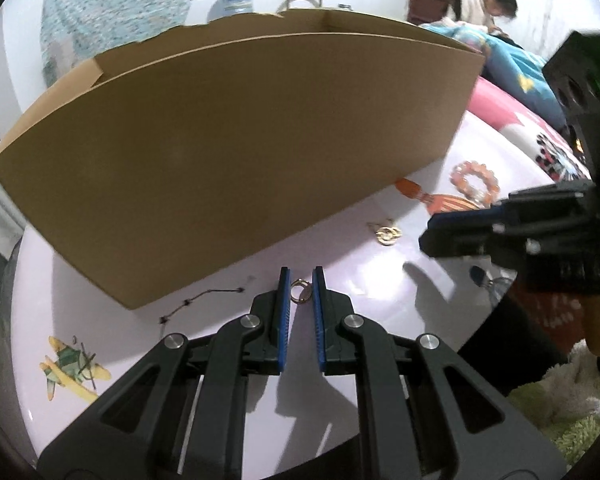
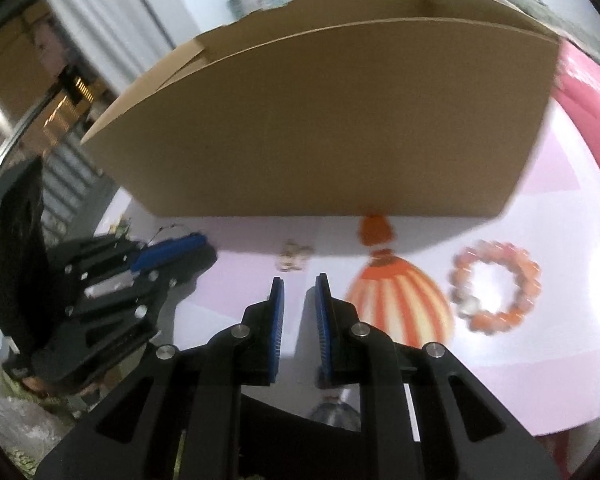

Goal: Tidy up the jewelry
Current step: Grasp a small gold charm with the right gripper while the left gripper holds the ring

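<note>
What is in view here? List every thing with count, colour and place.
cardboard box: one, brown, open-topped, at the table's far side
beaded bracelet: one, orange-pink, on the table right of the right gripper
pendant: one, gold, on the table near the box
small ring: one, gold, between the left gripper's fingertips; grip unclear
cord: one, black, knotted, by the box's near corner
table: one, pale pink with cartoon prints
person: one, seated in the background
left gripper: black, blue pads, narrow gap
right gripper: black, blue pads, narrowly open, empty
</note>
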Available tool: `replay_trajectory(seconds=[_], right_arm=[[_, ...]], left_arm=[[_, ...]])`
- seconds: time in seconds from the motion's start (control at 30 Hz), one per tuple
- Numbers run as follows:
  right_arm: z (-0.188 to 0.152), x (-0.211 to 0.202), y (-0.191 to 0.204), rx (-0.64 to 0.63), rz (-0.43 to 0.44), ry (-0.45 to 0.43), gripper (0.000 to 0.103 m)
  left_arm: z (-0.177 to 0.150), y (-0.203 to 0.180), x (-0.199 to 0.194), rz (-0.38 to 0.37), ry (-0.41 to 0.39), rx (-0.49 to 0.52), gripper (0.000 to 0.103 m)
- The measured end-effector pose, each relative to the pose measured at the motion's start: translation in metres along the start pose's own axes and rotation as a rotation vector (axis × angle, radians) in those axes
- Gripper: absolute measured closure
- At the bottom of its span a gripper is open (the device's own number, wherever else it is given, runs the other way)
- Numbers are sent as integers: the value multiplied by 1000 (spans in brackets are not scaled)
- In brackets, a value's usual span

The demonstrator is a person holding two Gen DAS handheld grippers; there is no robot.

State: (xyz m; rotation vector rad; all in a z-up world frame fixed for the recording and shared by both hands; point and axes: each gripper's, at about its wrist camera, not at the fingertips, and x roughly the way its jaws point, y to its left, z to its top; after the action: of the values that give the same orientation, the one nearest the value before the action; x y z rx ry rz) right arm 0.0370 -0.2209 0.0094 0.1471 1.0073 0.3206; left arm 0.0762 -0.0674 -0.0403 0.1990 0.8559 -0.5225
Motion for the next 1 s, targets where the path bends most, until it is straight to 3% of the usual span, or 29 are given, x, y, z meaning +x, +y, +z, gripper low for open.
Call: replay_trajectory(seconds=[0.2,0.33,0.83,1.0], right_arm=[[8,15,22,-91,-40,13,85],[12,17,28,-125,-81,-6,76],[13,22,37,-222,-120,-14,77],[7,22,41,-263,-155,-17,83]], left_arm=[[-2,5,-1,-3,-7,-7,93],[-3,6,-3,-10,-8,-11,93],[-4,8,-4,-20,-12,-18,93],[-4,8,-4,-20,-12,-18,93]])
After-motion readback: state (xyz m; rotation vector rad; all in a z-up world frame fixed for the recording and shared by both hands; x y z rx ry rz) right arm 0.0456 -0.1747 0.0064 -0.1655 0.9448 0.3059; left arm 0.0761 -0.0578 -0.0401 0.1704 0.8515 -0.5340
